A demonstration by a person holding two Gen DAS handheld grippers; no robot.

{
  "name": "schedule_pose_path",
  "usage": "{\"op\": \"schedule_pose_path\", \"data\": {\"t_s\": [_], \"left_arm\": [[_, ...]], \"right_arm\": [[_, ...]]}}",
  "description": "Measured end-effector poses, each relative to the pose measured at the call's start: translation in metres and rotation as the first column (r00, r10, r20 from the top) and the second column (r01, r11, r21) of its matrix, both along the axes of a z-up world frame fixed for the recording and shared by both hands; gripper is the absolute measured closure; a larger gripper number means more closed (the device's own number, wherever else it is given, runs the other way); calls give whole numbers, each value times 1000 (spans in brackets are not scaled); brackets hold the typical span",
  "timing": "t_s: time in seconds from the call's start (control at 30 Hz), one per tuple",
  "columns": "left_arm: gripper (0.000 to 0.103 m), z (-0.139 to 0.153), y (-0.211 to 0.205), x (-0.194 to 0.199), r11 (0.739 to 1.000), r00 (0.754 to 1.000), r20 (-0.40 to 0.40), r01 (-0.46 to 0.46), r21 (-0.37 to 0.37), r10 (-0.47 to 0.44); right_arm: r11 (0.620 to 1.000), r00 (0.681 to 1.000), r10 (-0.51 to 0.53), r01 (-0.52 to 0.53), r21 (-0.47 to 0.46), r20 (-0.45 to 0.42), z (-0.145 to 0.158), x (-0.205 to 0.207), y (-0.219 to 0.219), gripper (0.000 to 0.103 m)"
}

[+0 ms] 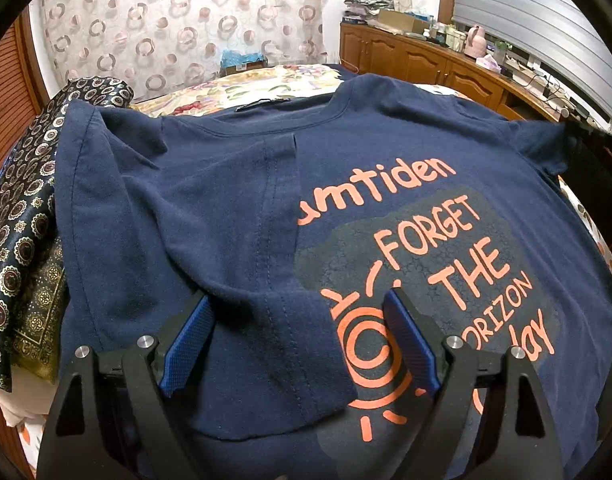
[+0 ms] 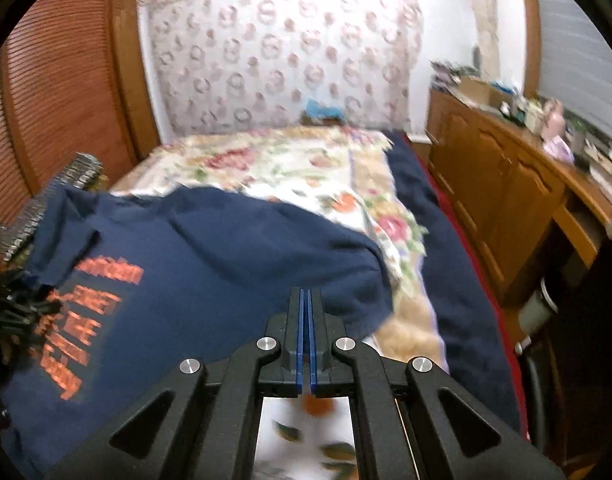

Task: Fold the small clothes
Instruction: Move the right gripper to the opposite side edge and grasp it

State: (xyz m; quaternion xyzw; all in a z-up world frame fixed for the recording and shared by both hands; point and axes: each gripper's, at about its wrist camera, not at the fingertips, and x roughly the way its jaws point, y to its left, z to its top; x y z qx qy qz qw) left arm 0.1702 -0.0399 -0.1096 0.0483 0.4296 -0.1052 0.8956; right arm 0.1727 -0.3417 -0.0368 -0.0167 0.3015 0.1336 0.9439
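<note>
A navy T-shirt point(image 1: 233, 208) with orange lettering lies face up on the floral bedspread point(image 1: 265, 88). Its left side and sleeve are folded in over the chest. My left gripper point(image 1: 297, 304) is open, its blue-padded fingers point(image 1: 189, 340) astride the folded-in sleeve edge, just above the cloth. In the right wrist view the shirt point(image 2: 209, 264) lies to the left, blurred by motion. My right gripper point(image 2: 306, 296) is shut with nothing between its pads, over the shirt's right edge near the right sleeve point(image 2: 358, 280).
A dark patterned cloth point(image 1: 25, 216) lies at the shirt's left. A dark blue blanket point(image 2: 434, 240) runs along the bed's right side. A wooden cabinet point(image 2: 506, 200) with clutter stands to the right. A louvred wooden door point(image 2: 57, 100) is on the left.
</note>
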Motion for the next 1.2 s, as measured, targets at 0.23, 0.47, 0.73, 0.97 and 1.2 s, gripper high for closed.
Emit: {"op": "schedule_pose_path", "data": {"t_s": [0.23, 0.47, 0.73, 0.97, 1.2], "left_arm": [[17, 0, 0, 3, 1000, 1000, -1, 1, -3, -1], [17, 21, 11, -15, 997, 993, 120, -6, -74, 15], [17, 60, 0, -46, 995, 967, 256, 28, -93, -3], [17, 78, -17, -65, 991, 954, 292, 101, -87, -71], [17, 80, -28, -76, 984, 950, 295, 138, -114, -99]], "right_arm": [[986, 986, 165, -165, -9, 29, 4, -13, 48, 102], [973, 972, 230, -231, -1, -55, -28, -19, 57, 102], [980, 979, 198, -196, 33, -58, -30, -28, 32, 96], [993, 993, 114, -114, 7, 22, -14, -54, 24, 58], [999, 1000, 1, -2, -44, -23, -28, -33, 11, 56]]}}
